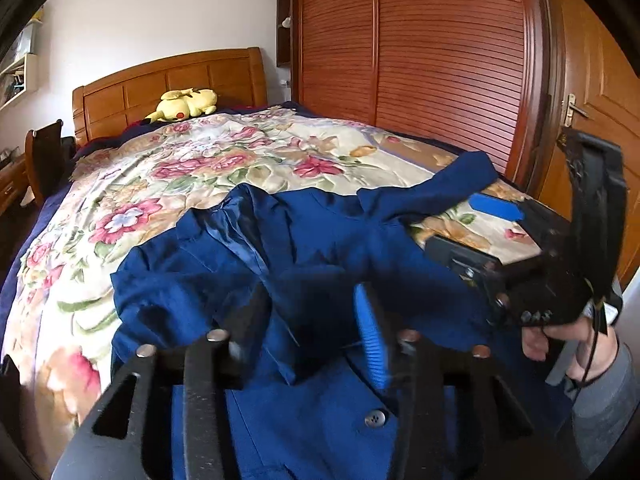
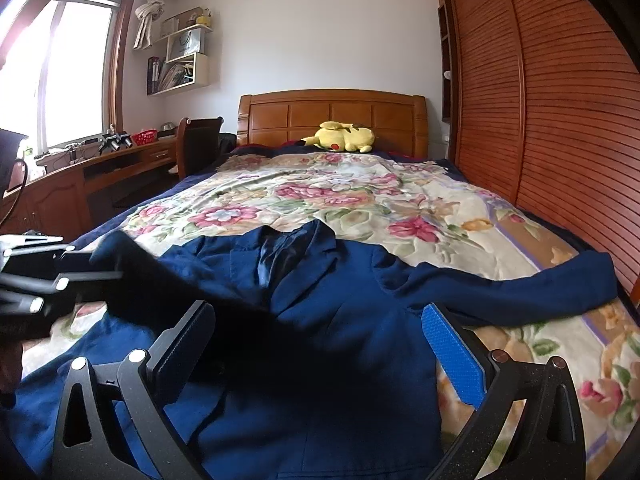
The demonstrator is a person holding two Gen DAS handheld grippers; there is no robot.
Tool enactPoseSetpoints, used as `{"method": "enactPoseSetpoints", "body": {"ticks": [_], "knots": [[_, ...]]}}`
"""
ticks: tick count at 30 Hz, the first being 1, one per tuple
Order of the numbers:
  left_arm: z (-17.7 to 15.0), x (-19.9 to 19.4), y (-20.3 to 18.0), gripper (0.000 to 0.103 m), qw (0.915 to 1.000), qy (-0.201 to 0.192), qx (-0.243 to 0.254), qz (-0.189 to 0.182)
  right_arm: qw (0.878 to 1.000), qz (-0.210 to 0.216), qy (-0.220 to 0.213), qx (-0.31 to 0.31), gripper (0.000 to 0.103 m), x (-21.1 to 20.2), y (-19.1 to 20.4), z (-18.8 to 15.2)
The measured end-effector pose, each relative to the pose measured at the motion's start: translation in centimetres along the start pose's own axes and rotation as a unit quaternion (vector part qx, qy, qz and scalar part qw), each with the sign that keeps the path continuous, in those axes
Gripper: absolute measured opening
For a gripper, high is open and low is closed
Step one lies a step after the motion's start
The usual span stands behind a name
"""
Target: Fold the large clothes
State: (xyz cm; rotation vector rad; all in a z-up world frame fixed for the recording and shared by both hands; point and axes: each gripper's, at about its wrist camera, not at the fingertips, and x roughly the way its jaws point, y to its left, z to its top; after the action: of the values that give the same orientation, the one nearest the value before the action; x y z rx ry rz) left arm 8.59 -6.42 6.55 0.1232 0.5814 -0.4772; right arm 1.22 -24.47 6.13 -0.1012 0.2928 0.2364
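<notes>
On the bed, jacket lies open; far sleeve unfolded. Left hand-held gripper apparently clamps a sleeve; right hand-held gripper gapes. Folding barely begun.

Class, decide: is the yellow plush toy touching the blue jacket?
Apart. The right wrist view shows the yellow plush toy by the headboard, with floral bedspread lying between it and the blue jacket.
</notes>
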Motion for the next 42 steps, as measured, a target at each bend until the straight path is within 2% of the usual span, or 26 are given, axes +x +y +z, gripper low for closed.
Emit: {"method": "enactPoseSetpoints", "body": {"ticks": [2,4,6,11,17,26,34,42], "knots": [[-0.5,-0.5,-0.1,0.054,1.0000,-0.005,0.001,0.000,1.000,0.000,0.000,-0.003,0.103,0.0,0.0,0.0],[-1.1,-1.0,0.1,0.075,0.9999,-0.015,-0.001,0.006,1.000,0.001,0.001,-0.003,0.103,0.0,0.0,0.0],[-1.7,-1.5,0.4,0.078,0.9996,-0.024,-0.006,0.013,1.000,0.003,0.002,-0.003,0.103,0.2,-0.2,0.0],[-4.4,-2.0,1.8,0.079,0.9983,-0.024,-0.040,0.035,1.000,0.013,0.014,-0.011,0.103,0.6,-0.1,-0.1],[-7.1,-2.4,3.6,0.079,0.9933,-0.031,-0.086,0.070,0.998,0.052,0.036,-0.023,0.102,1.4,0.5,-0.2],[-8.8,-3.4,4.6,0.079,0.9860,-0.047,-0.079,0.139,0.991,0.090,0.072,-0.065,0.095,2.4,2.1,-0.9],[-9.7,-4.0,4.9,0.079,0.9845,-0.049,-0.084,0.146,0.980,0.121,0.121,-0.099,0.091,4.6,3.6,-1.6],[-10.4,-4.2,5.9,0.079,0.9845,-0.044,-0.107,0.132,0.970,0.133,0.162,-0.125,0.091,7.0,4.1,-2.2]]}}
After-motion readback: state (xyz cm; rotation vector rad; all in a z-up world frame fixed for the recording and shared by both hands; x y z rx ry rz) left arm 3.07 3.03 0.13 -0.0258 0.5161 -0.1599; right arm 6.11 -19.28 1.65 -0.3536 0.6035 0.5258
